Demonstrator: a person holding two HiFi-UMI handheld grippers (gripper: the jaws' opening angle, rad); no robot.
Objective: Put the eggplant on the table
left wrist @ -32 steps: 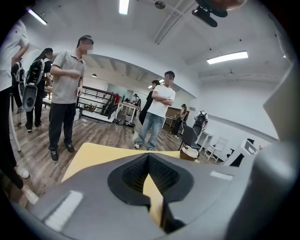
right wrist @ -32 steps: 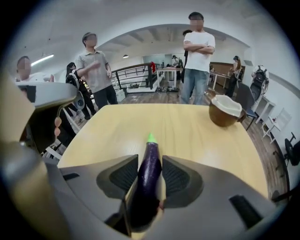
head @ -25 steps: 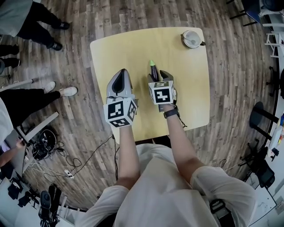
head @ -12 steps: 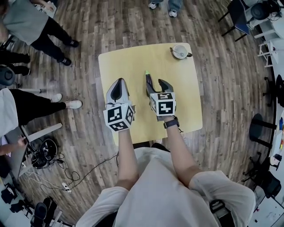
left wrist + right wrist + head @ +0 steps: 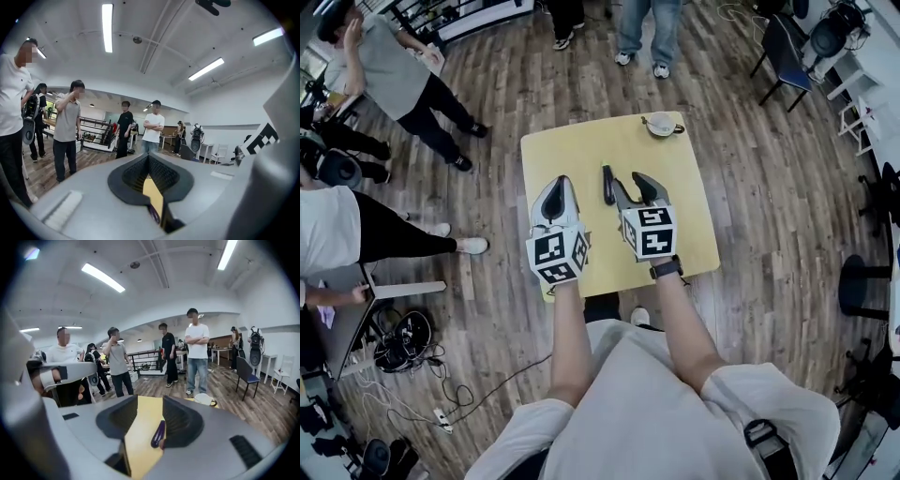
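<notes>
The dark purple eggplant (image 5: 607,185) lies on the yellow table (image 5: 581,150), free of both grippers. My right gripper (image 5: 628,186) hangs high above the table just right of it. Its jaws are apart and closing, with nothing between them. In the right gripper view the eggplant (image 5: 158,434) shows far below through the gap of the right gripper (image 5: 150,401). My left gripper (image 5: 555,199) is held beside it on the left, jaws together and empty. In the left gripper view the left gripper (image 5: 148,158) points out level at the room.
A white cup (image 5: 659,124) stands at the table's far right corner. Several people (image 5: 403,80) stand on the wooden floor left of and beyond the table. Chairs (image 5: 787,47) stand at the right, and cables (image 5: 403,337) lie on the floor at the lower left.
The right jaws opened off the eggplant, which now lies on the table. Both grippers rose well clear of the tabletop, and the view now takes in more of the room.
</notes>
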